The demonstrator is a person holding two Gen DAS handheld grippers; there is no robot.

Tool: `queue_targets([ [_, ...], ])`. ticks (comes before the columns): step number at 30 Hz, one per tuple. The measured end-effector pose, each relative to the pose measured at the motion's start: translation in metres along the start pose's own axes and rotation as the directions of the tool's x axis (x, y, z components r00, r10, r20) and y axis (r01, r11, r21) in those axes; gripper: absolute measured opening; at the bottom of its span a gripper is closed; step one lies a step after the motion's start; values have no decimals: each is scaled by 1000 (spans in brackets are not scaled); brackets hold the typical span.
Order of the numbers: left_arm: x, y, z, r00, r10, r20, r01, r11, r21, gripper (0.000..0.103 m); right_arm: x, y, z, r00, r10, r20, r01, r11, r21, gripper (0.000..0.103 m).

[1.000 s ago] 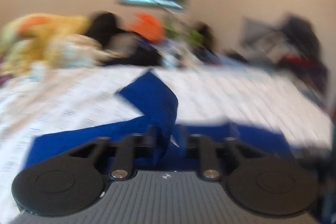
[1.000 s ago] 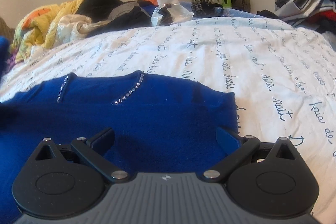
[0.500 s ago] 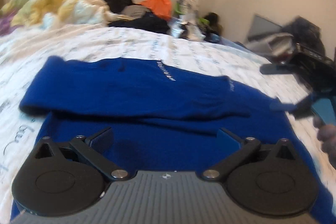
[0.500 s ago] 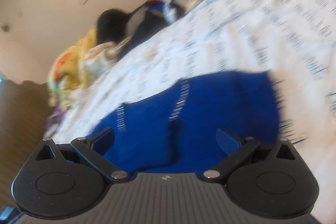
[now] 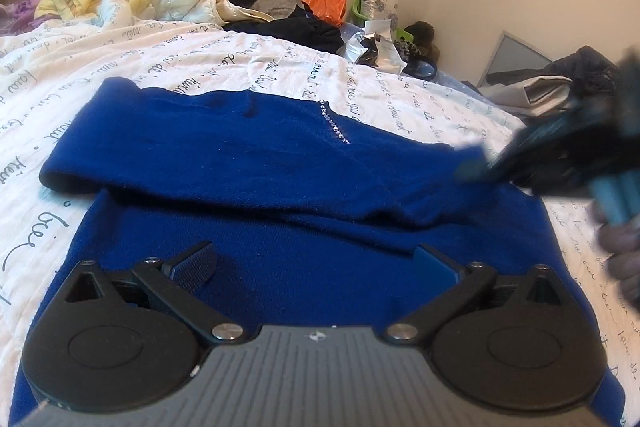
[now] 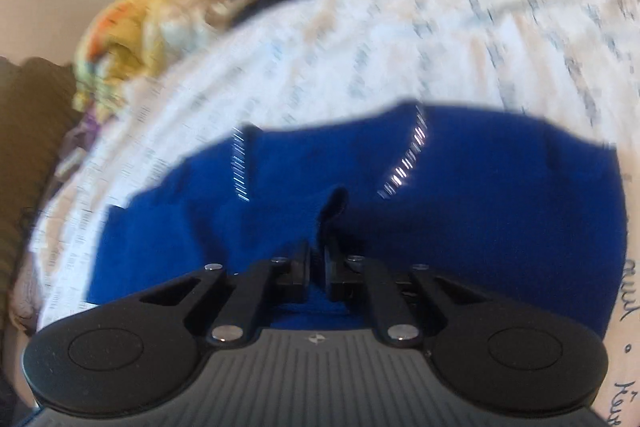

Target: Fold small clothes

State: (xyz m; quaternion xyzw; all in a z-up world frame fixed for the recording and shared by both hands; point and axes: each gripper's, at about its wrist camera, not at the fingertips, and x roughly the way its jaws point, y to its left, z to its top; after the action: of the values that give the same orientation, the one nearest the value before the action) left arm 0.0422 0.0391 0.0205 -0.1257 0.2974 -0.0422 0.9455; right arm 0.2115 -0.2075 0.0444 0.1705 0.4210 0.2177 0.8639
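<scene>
Now | left gripper (image 5: pixel 314 259) fingers wide, over blue sweater (image 5: pixel 256 147) | right gripper (image 6: pixel 317 267) fingers pinching sweater fold

Left gripper (image 5: pixel 314 261) jaws spread; right gripper (image 6: pixel 318 267) jaws closed.

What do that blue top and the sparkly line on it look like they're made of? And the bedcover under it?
The blue top looks like a soft matte knit, slightly fuzzy at the folded edge. The sparkly line seems to be small rhinestones or beads, glinting white. The bedcover looks like quilted cotton-type fabric with printed handwriting, though that is uncertain.
</scene>
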Motion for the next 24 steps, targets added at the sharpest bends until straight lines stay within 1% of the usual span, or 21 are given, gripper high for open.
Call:
queue_targets([
  [2, 0, 0, 0, 1000, 0, 0, 0, 1000, 0, 103, -35, 2, 7, 997, 35, 67, -34, 999, -18, 6],
  [3, 0, 0, 0, 1000, -1, 1, 1, 1000, -1, 103, -49, -2, 8, 995, 41, 88, -40, 999, -14, 6],
  [4, 0, 0, 0, 1000, -1, 2, 1, 1000, -4, 103, -61, -12, 11, 994, 19, 104, -18, 1000, -11, 6],
  [6, 0, 0, 0, 1000, -3, 4, 3, 1000, -8, 103, -75, -41, 8, 989, -94, 110, 94, 996, 7, 6],
  [7, 1, 0, 0, 1000, -2, 5, 2, 1000, -9, 103, -78, -62, 4, 987, -131, 95, 126, 991, 51, 6],
  [8, 1, -1, 0, 1000, -2, 5, 2, 1000, -8, 103, -79, -83, -1, 986, -142, 81, 134, 986, 101, 6],
  [10, 1, -2, 0, 1000, 1, 3, -1, 1000, -3, 103, -79, -104, -13, 985, -163, 65, 152, 977, 146, 6],
  [13, 2, -2, -1, 1000, 5, 1, -5, 1000, 4, 103, -70, -112, -28, 992, -119, 44, 109, 977, 184, 6],
  [15, 1, -2, 0, 1000, 9, -2, -9, 1000, 11, 103, -63, -111, -29, 991, -130, 22, 124, 973, 196, 8],
  [17, -5, -2, 4, 1000, 24, 2, -24, 998, 54, 103, -64, -115, -26, 986, -161, 32, 149, 960, 235, 12],
  [18, -11, -1, 9, 999, 32, 23, -34, 995, 95, 103, -70, -118, -23, 981, -189, 51, 170, 952, 256, 18],
  [19, -17, 2, 15, 997, 45, 66, -53, 991, 125, 103, -76, -118, -21, 971, -223, 82, 194, 944, 265, 23],
  [20, -22, 9, 24, 991, 65, 113, -79, 989, 128, 103, -82, -117, -19, 959, -256, 122, 218, 941, 260, 41],
  [21, -22, 17, 35, 985, 93, 146, -110, 988, 113, 103, -87, -117, -17, 948, -279, 153, 237, 940, 246, 69],
  [22, -19, 26, 47, 980, 120, 158, -135, 987, 91, 103, -85, -116, -14, 943, -289, 167, 249, 942, 226, 78],
  [23, -10, 37, 61, 977, 151, 149, -161, 985, 61, 103, -80, -117, -11, 944, -289, 162, 254, 945, 206, 81],
  [24, 2, 47, 73, 977, 175, 125, -180, 983, 31, 103, -70, -118, -7, 950, -281, 138, 252, 948, 195, 81],
])
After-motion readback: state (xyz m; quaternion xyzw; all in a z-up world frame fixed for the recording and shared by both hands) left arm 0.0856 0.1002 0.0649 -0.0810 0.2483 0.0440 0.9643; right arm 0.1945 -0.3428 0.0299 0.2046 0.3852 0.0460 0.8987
